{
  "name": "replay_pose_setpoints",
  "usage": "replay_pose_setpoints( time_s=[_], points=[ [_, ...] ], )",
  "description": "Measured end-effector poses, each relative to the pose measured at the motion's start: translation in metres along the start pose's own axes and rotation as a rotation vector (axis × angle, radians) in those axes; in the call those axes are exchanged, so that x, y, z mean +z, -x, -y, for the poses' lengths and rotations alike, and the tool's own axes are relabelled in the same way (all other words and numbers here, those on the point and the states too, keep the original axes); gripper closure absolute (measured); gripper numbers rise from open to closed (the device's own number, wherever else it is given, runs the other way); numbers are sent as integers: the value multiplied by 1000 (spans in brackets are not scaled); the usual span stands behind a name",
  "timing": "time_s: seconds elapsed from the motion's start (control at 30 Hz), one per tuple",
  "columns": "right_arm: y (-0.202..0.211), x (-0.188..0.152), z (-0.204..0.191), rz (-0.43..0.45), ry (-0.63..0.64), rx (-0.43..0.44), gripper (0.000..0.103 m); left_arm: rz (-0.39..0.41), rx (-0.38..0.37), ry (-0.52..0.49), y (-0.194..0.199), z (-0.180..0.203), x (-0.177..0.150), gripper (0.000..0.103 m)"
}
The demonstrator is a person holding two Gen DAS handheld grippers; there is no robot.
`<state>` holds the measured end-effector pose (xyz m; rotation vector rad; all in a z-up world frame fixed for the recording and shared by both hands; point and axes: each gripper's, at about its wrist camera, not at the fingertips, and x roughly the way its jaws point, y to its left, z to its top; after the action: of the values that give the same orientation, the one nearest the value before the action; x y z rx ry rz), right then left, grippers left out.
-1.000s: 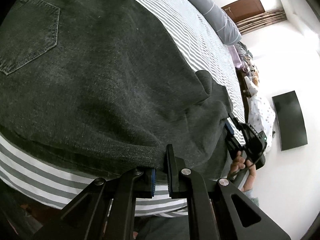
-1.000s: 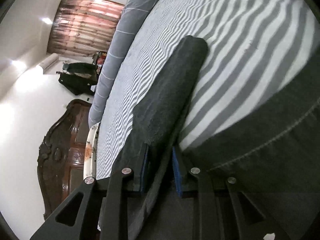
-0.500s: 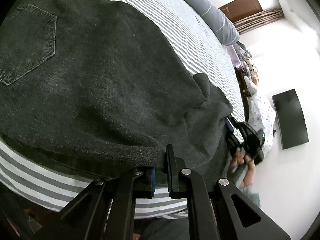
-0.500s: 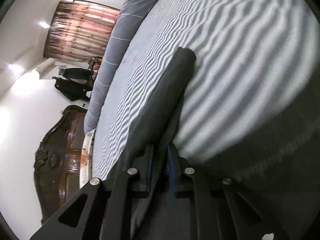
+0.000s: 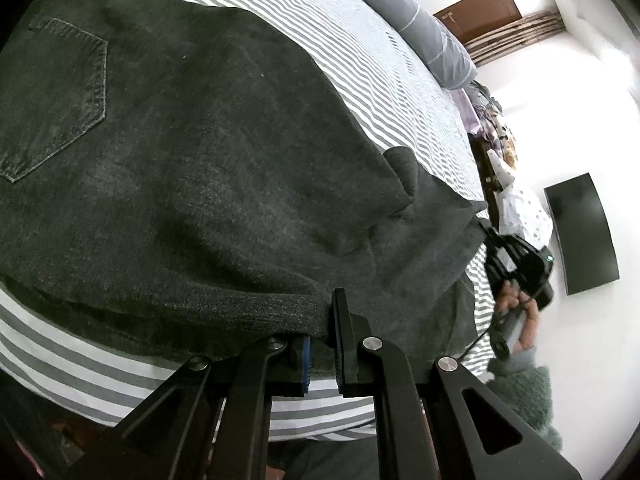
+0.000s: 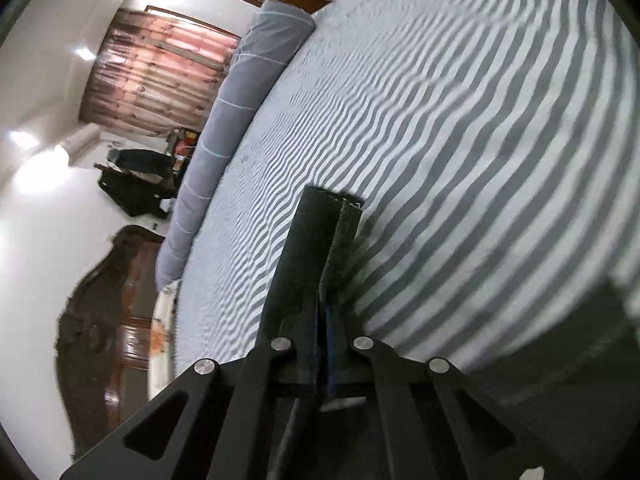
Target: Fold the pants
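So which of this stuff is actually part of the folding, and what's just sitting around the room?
In the job:
dark jeans
left claw
right claw
striped bedsheet

Just lying about:
grey bolster pillow
wall TV
curtains

Grey-and-white striped bedsheet (image 5: 380, 92) covers bed; long grey bolster pillow (image 6: 224, 120) along far edge. Black wall-mounted screen (image 5: 580, 236) on white wall. Reddish curtains (image 6: 156, 80), carved wooden headboard (image 6: 104, 312) beyond.

Right gripper (image 6: 322, 344) clamped on dark pants (image 6: 316, 240) hem, striped bedsheet (image 6: 460, 140) beyond, grey bolster (image 6: 224, 120)
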<state>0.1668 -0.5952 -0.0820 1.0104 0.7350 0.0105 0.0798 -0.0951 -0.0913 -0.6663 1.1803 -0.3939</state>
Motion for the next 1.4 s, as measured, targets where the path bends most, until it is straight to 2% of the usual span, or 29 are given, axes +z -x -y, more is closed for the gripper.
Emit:
replay_pose_setpoints(
  time_s=[0.3,0.57,0.8,1.1,1.4],
  points=[
    [85,-22,18,58,50,-110,99,-32,3,-52,0,-1,-2,94],
    [128,-60,47,83,30,-173,99,-85,19,-67,-7,-10,-4,94],
    [137,-86,72,76,-26,-213,99,-99,49,-97,-6,-12,-8,94],
    [121,-94,95,51,-83,-280,99,-120,134,-177,-16,-9,-18,94],
    [142,-98,76,113,-7,-282,100,-109,121,-171,-12,-13,-19,94]
  ],
)
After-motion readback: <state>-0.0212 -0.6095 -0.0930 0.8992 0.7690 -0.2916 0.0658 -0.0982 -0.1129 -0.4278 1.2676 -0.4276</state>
